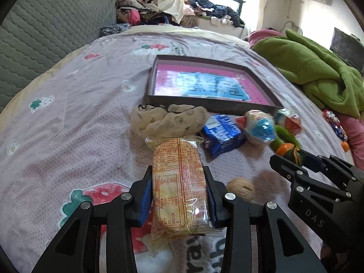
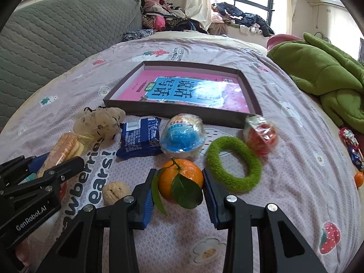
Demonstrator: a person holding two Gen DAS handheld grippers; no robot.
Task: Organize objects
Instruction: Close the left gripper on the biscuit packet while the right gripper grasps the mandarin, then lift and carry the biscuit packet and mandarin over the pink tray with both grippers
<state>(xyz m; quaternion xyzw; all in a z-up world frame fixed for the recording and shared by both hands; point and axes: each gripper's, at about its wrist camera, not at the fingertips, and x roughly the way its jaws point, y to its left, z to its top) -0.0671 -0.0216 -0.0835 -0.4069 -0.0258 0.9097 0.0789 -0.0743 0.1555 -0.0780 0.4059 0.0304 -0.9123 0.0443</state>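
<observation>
My left gripper [image 1: 179,182] is shut on a clear-wrapped cracker packet [image 1: 179,182], its blue pads pressing both long sides; the packet points away over the bed. From the right wrist view this gripper [image 2: 45,166] and packet [image 2: 63,150] show at the left. My right gripper [image 2: 179,182] is shut on a leafy mandarin [image 2: 182,177]. In the left wrist view the mandarin [image 1: 287,150] sits at the right gripper's fingertips [image 1: 282,162]. Beyond both lies a dark shallow tray [image 2: 173,111] holding a pink book [image 2: 193,91].
On the bedspread lie a beige scrunchie [image 2: 100,122], blue biscuit pack [image 2: 140,138], blue capsule [image 2: 182,136], red capsule [image 2: 261,136], green ring scrunchie [image 2: 234,163] and walnut [image 2: 113,192]. A green blanket [image 2: 329,79] and sweets [image 2: 350,145] lie right.
</observation>
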